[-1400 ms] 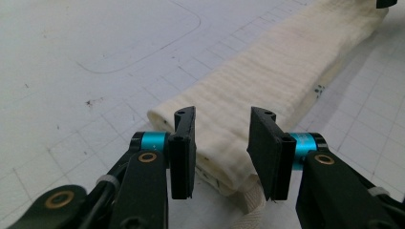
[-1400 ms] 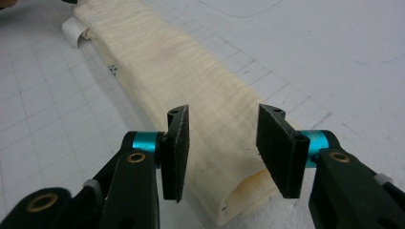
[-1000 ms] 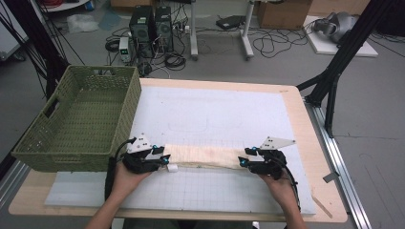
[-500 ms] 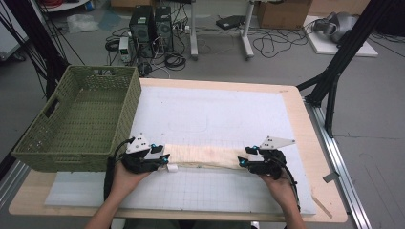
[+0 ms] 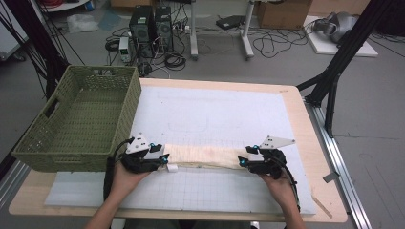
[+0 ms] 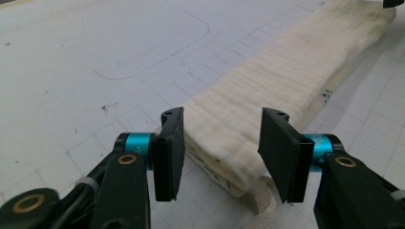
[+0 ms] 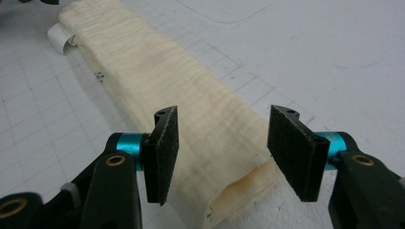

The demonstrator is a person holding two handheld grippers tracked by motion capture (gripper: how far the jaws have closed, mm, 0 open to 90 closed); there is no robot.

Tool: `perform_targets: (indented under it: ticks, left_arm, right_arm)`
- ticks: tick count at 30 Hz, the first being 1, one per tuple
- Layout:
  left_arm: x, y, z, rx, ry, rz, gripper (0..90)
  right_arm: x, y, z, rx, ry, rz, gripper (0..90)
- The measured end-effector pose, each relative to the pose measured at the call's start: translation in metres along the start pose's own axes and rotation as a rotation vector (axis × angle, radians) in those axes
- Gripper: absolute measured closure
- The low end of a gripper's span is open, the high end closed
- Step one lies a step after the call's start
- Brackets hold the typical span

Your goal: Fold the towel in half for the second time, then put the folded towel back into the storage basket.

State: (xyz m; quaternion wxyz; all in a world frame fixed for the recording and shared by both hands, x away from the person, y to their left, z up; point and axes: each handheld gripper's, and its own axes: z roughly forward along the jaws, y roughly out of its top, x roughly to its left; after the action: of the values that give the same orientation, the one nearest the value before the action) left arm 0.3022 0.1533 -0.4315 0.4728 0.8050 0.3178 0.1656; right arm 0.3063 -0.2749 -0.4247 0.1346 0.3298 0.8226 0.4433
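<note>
Left hand-held gripper (image 6: 222, 157) and right hand-held gripper (image 7: 222, 157) low, level, jaws just opening, straddling folded cloth (image 5: 205, 156) ends

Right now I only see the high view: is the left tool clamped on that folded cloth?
Observer: No. The left tool has just been opening; the cloth lies between its pads, unsqueezed.
Operator: And the right tool?
Observer: The right tool has also been opening; it straddles the other end without pressing.
Operator: How is the cloth folded?
Observer: The left gripper view shows several stacked layers at the near end.
</note>
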Motion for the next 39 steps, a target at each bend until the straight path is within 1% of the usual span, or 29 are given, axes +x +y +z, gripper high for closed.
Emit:
perform_targets:
  ticks: [1,5,8,9,12,15,19,22,23,25,26,27,28,29,30,31,33,34,36,38,39]
  left_arm:
    - [0.000,0.000,0.001,0.000,0.000,-0.001,50.0]
    - [0.001,-0.001,0.004,0.015,0.000,-0.004,48.8]
    - [0.000,-0.003,0.008,0.048,0.007,0.003,48.2]
    - [0.000,-0.003,0.010,0.061,0.012,-0.006,48.0]
    - [0.001,-0.005,0.013,0.082,0.019,-0.011,47.8]
    - [0.000,-0.005,0.016,0.103,0.024,-0.010,48.2]
    - [0.001,-0.006,0.019,0.128,0.016,-0.023,49.2]
    - [0.002,-0.006,0.020,0.143,-0.001,-0.043,51.5]
    - [0.002,-0.006,0.021,0.144,-0.006,-0.058,52.0]
    - [0.003,-0.007,0.021,0.146,-0.021,-0.065,53.2]
    - [0.003,-0.007,0.021,0.146,-0.037,-0.065,57.2]
    - [0.003,-0.007,0.021,0.143,-0.035,-0.062,60.0]
    - [0.002,-0.007,0.021,0.145,-0.039,-0.061,60.9]
    - [0.001,-0.007,0.021,0.144,-0.043,-0.059,63.7]
    - [0.001,-0.007,0.022,0.141,-0.046,-0.062,65.5]
    - [0.001,-0.007,0.022,0.141,-0.054,-0.063,67.4]
    - [0.001,-0.007,0.022,0.137,-0.061,-0.061,71.6]
    - [0.000,-0.007,0.021,0.134,-0.058,-0.052,75.2]
    - [-0.002,-0.008,0.021,0.125,-0.045,-0.043,79.9]
    - [-0.003,-0.008,0.020,0.122,-0.039,-0.049,82.1]
    - [-0.003,-0.008,0.020,0.116,-0.035,-0.063,82.5]
  right_arm:
    - [0.000,0.000,0.000,-0.001,-0.006,-0.002,44.1]
    - [-0.002,0.000,-0.002,-0.002,-0.027,0.016,43.9]
    - [-0.004,-0.001,-0.001,0.004,-0.042,0.040,43.1]
    - [-0.005,-0.002,0.000,0.005,-0.049,0.045,42.7]
    - [-0.006,-0.005,0.004,0.028,-0.063,0.064,42.0]
    - [-0.008,-0.008,0.009,0.063,-0.073,0.073,42.0]
    - [-0.009,-0.010,0.015,0.110,-0.080,0.081,42.4]
    - [-0.009,-0.011,0.015,0.123,-0.078,0.092,42.8]
    - [-0.009,-0.012,0.015,0.126,-0.077,0.098,42.9]
    - [-0.011,-0.013,0.016,0.131,-0.066,0.119,43.6]
    - [-0.011,-0.013,0.016,0.131,-0.063,0.120,44.7]
    - [-0.011,-0.013,0.016,0.134,-0.063,0.120,45.5]
    - [-0.010,-0.013,0.016,0.139,-0.064,0.123,47.4]
    - [-0.010,-0.013,0.016,0.139,-0.058,0.113,52.5]
    - [-0.010,-0.013,0.016,0.140,-0.043,0.111,53.9]
    - [-0.009,-0.012,0.016,0.140,-0.043,0.112,55.7]
    - [-0.010,-0.013,0.016,0.136,-0.025,0.114,62.2]
    - [-0.009,-0.012,0.016,0.138,-0.009,0.122,66.2]
    - [-0.009,-0.012,0.018,0.135,0.017,0.114,74.9]
    - [-0.008,-0.011,0.018,0.138,0.030,0.109,77.8]
    - [-0.009,-0.011,0.018,0.137,0.041,0.110,78.7]
